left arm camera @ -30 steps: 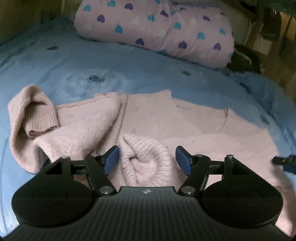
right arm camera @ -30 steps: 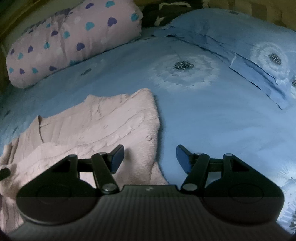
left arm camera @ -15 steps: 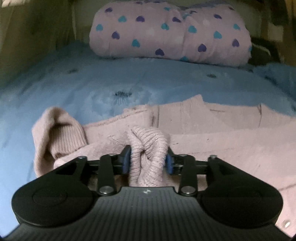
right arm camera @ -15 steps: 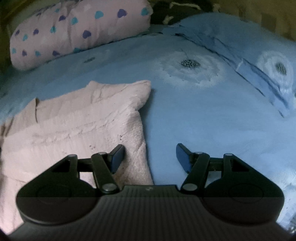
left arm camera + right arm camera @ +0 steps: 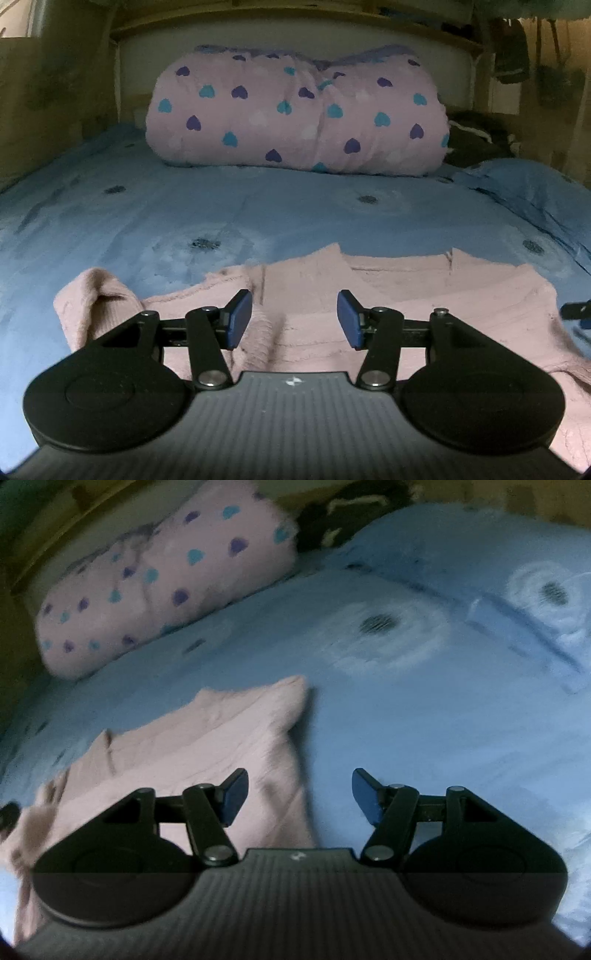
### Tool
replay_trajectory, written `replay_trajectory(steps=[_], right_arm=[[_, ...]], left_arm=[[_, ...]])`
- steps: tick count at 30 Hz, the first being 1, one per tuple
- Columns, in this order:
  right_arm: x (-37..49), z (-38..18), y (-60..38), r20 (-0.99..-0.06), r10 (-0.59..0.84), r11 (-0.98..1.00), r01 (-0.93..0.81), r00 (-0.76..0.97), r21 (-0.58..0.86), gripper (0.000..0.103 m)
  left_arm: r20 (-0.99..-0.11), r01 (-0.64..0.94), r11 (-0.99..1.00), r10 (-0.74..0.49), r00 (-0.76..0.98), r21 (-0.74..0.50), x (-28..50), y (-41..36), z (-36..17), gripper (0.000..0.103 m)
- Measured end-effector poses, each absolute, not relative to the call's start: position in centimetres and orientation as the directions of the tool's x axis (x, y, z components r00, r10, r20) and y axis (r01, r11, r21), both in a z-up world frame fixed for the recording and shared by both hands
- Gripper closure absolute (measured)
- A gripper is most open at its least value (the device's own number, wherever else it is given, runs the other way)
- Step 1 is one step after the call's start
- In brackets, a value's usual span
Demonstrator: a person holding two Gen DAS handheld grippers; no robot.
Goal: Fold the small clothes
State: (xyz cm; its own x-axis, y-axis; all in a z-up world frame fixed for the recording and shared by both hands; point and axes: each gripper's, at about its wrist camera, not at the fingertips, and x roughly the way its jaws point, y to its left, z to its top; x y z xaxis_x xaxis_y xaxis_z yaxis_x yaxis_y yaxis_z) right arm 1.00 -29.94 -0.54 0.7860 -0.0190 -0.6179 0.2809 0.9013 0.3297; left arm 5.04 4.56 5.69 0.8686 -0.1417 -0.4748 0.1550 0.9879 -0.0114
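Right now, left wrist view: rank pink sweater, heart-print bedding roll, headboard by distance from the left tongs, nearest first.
1. Pink sweater: directly under and ahead of the open left tongs, on the blue sheet.
2. Heart-print bedding roll: far end of the bed, centre.
3. Headboard: behind the roll, farthest.

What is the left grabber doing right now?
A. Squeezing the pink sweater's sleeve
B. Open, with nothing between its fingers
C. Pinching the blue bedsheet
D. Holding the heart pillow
B: the left gripper has its blue fingers spread apart, empty, above the pink sweater lying on the blue bedsheet.
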Motion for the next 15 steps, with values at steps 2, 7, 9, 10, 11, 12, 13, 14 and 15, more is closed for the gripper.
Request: replay_trajectory(steps=[2, 7, 9, 10, 11, 12, 13, 14, 15], right_arm=[[1.5, -1.1, -28.8, -0.649, 0.001, 0.924, 0.247, 0.761, 0.291, 0.054], [1.4, -1.3, -27.6, -0.648, -0.059, 0.951, 0.239, 0.759, 0.194, 0.088], [1.3, -1.0, -28.6, -0.649, -0.093, 0.942, 0.278, 0.755, 0.188, 0.088], [1.4, -1.2, -29.2, -0.659, -0.085, 0.935, 0.288, 0.747, 0.207, 0.088], [1.4, -1.6, -29.6, -0.664, -0.072, 0.925, 0.299, 0.744, 0.235, 0.087], [1.3, -1.9, -30.0, -0.664, -0.061, 0.913, 0.311, 0.745, 0.265, 0.087], [1.3, -2.0, -30.0, -0.661, -0.059, 0.909, 0.313, 0.748, 0.274, 0.086], [1.2, -2.0, -30.0, -0.659, -0.058, 0.91, 0.312, 0.75, 0.274, 0.083], [1.2, -1.8, -30.0, -0.657, -0.059, 0.91, 0.311, 0.752, 0.274, 0.081]], left_arm=[[-0.487, 0.155, 0.988, -0.143, 0.862, -0.015, 5.2, 4.5, 5.4, 0.046], [-0.517, 0.155, 0.987, -0.155, 0.842, -0.043, 5.9, 4.8, 4.7, 0.046], [-0.539, 0.159, 0.986, -0.162, 0.826, -0.052, 6.2, 4.9, 4.2, 0.046], [-0.558, 0.163, 0.985, -0.166, 0.813, -0.056, 6.5, 4.9, 3.8, 0.046], [-0.576, 0.16, 0.985, -0.163, 0.801, -0.056, 6.7, 4.9, 3.3, 0.046], [-0.597, 0.149, 0.987, -0.151, 0.788, -0.054, 7.0, 4.9, 2.8, 0.046], [-0.616, 0.139, 0.989, -0.14, 0.775, -0.05, 7.2, 5.0, 2.3, 0.046], [-0.623, 0.133, 0.99, -0.133, 0.771, -0.046, 7.3, 5.0, 2.1, 0.046], [-0.622, 0.132, 0.99, -0.129, 0.772, -0.042, 7.3, 5.1, 2.1, 0.046]])
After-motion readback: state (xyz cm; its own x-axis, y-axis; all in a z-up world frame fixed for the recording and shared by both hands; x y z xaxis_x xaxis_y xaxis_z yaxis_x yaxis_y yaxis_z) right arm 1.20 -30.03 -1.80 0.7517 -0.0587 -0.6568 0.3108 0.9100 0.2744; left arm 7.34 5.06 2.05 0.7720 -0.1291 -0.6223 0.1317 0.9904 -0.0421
